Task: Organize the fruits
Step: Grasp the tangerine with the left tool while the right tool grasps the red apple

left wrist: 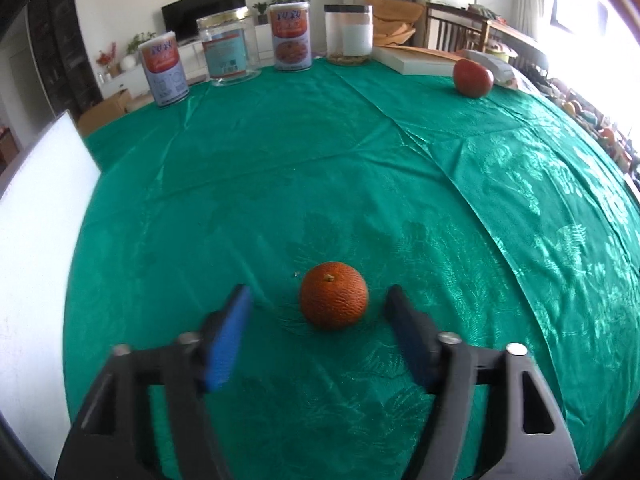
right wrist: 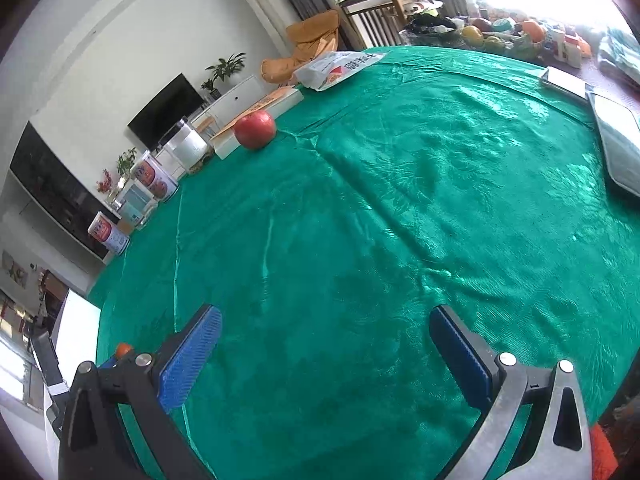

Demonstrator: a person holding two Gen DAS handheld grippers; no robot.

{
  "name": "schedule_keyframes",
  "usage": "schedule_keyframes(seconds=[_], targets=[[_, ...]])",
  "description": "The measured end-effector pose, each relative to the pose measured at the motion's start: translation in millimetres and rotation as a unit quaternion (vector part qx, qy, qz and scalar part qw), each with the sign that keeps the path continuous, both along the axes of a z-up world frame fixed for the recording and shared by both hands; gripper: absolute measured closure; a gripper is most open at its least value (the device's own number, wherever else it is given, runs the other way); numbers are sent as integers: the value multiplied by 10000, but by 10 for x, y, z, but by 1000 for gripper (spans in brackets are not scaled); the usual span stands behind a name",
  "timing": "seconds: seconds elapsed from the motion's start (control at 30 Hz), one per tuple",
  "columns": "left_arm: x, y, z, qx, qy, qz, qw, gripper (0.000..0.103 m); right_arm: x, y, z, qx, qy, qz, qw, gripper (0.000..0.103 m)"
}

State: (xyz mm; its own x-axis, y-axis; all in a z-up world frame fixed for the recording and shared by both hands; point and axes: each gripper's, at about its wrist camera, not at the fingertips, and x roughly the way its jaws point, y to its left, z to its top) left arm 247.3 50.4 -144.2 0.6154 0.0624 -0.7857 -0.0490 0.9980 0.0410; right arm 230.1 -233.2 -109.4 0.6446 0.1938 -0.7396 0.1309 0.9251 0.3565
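A rough-skinned orange (left wrist: 334, 306) sits on the green tablecloth (left wrist: 280, 184), in the gap between the fingertips of my left gripper (left wrist: 318, 294). The blue pads stand apart on either side and do not touch it; this gripper is open. A red apple (left wrist: 473, 78) rests far off at the table's back right, beside a white book. In the right wrist view the same apple (right wrist: 255, 129) lies at the far left of the cloth (right wrist: 400, 200). My right gripper (right wrist: 325, 312) is open over bare cloth with nothing between its fingers. A sliver of the orange (right wrist: 123, 349) shows behind its left finger.
Two printed cans (left wrist: 164, 72) (left wrist: 292, 36), a glass jar (left wrist: 230, 50) and a plastic jar (left wrist: 349, 34) line the back edge. A white book (left wrist: 416, 60) and a snack bag (right wrist: 340, 68) lie near the apple. A white board (left wrist: 36, 260) stands at left. A fruit bowl (right wrist: 496, 42) sits beyond the cloth.
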Motion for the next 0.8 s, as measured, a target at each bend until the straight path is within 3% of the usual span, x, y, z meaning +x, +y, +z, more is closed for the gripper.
schedule_keyframes(seconds=[0.17, 0.27, 0.43, 0.6, 0.67, 0.7, 0.8], targets=[[35, 80, -38, -267, 89, 87, 9996, 6, 1027, 110, 116, -819, -41, 775, 9936, 0], [46, 60, -54, -228, 130, 75, 9996, 3, 1859, 129, 55, -826, 50, 1165, 9897, 0], [52, 68, -64, -235, 146, 105, 9996, 1, 2905, 229, -118, -892, 125, 1198, 9887, 0], [53, 69, -64, -247, 148, 107, 9995, 1, 3398, 478, -209, -1264, 91, 1300, 9834, 3], [53, 64, -64, -250, 148, 110, 9995, 1, 3483, 536, -230, -1091, 110, 1486, 9828, 28], [50, 63, -64, -252, 148, 112, 9995, 1, 3498, 561, -221, -1170, 136, 1426, 9827, 34], [51, 64, -64, -249, 148, 112, 9995, 1, 3389, 543, -214, -850, 279, 1442, 9855, 35]])
